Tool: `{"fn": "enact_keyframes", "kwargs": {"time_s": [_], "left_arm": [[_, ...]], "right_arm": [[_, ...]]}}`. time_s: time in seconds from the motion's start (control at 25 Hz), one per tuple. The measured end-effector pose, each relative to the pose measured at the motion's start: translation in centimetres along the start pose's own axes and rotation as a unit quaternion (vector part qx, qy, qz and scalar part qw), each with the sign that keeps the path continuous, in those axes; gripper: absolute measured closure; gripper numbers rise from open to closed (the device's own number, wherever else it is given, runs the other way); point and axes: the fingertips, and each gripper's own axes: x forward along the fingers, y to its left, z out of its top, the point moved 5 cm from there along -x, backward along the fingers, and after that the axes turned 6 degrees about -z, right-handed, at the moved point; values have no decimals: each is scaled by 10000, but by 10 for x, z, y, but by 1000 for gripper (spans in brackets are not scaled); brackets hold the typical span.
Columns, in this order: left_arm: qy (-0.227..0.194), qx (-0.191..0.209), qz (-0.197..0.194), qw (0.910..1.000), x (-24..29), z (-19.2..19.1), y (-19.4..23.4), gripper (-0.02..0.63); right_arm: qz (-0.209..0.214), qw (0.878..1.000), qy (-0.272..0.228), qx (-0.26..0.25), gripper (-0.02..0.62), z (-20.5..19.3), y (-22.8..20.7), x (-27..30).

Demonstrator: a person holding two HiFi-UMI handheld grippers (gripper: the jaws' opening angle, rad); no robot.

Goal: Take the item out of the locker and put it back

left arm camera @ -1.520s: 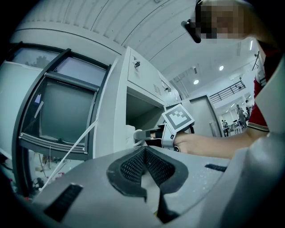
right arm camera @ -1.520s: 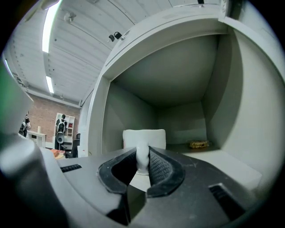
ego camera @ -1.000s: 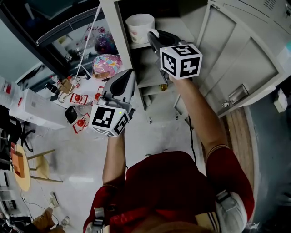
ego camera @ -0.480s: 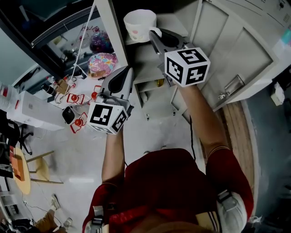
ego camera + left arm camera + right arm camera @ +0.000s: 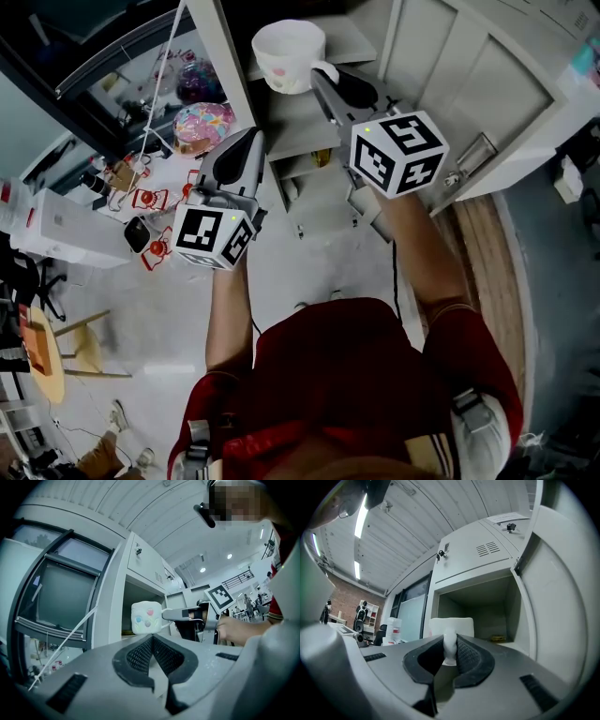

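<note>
The right tool [image 5: 321, 77] is clamped on the handle of the mug [image 5: 287, 52], held at upper centre of the frame before the open locker [image 5: 487, 599]; the left tool [image 5: 251, 142] is closed and empty; this looks like mid-carry; the next move calls for setting the mug level on the shelf, then releasing it.

Looks like an industrial lab or workshop hall. Going by grey metal lockers [image 5: 480, 557] ahead of right tool [image 5: 449, 641], corrugated ceiling [image 5: 412, 522] with strip lights [image 5: 360, 517] above it, brick wall [image 5: 347, 597] off its left, dark glazed partition [image 5: 56, 597] left of left tool [image 5: 152, 639].
</note>
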Motion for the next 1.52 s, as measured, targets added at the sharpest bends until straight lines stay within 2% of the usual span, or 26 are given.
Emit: {"fn": "enact_keyframes", "kwargs": {"time_s": [0.76, 1.52], "left_arm": [[67, -49, 57, 9999, -2, -13, -3, 600], [161, -124, 235, 9995, 4, -37, 4, 600]], "right_arm": [[10, 9999, 110, 101, 558, -31, 4, -36], [-28, 9991, 340, 242, 558, -95, -12, -33]]}}
